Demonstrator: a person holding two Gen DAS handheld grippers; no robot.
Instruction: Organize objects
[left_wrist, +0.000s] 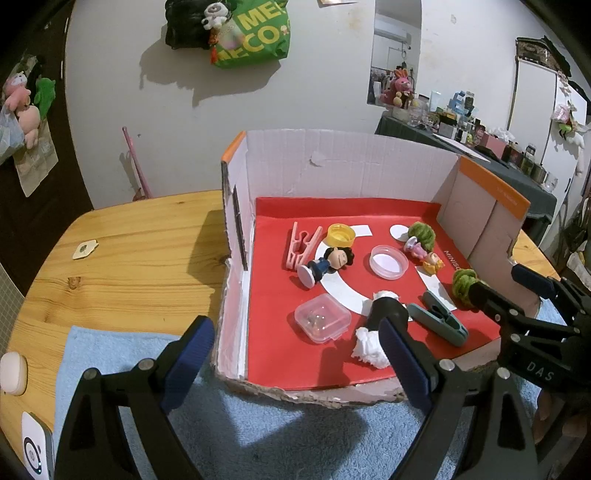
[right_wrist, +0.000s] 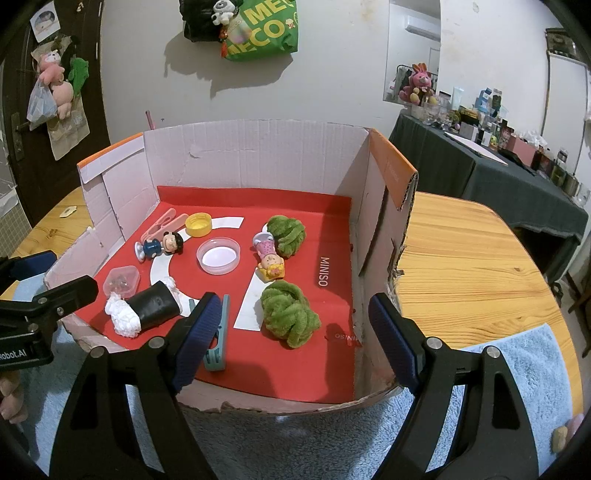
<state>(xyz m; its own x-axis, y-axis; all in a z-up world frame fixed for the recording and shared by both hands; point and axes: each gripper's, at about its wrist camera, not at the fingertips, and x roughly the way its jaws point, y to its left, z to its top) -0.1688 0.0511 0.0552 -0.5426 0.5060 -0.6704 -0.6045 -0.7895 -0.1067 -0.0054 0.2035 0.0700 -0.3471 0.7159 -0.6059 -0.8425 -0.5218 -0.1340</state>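
Note:
An open cardboard box (left_wrist: 332, 162) (right_wrist: 258, 155) with a red liner holds the small objects. In it lie a pink clothes peg (left_wrist: 301, 245), a yellow cap (left_wrist: 340, 234), a boy figurine (left_wrist: 327, 264), a clear round lid (left_wrist: 388, 261), a girl figurine (right_wrist: 269, 258), two green yarn knots (right_wrist: 288, 312) (right_wrist: 287, 230), a small clear case (left_wrist: 322, 322), a black roll stuffed with white tissue (right_wrist: 147, 308) and a teal peg (left_wrist: 441, 319). My left gripper (left_wrist: 295, 363) hovers open at the box's near left corner. My right gripper (right_wrist: 295, 332) hovers open over the near right part, nothing between its fingers.
The box sits on a round wooden table (right_wrist: 461, 258) with a light blue towel (left_wrist: 240, 435) under its near edge. Two white devices (left_wrist: 13, 373) (left_wrist: 35, 450) lie at the table's left edge. A dark cluttered side table (right_wrist: 498, 173) stands at the back right.

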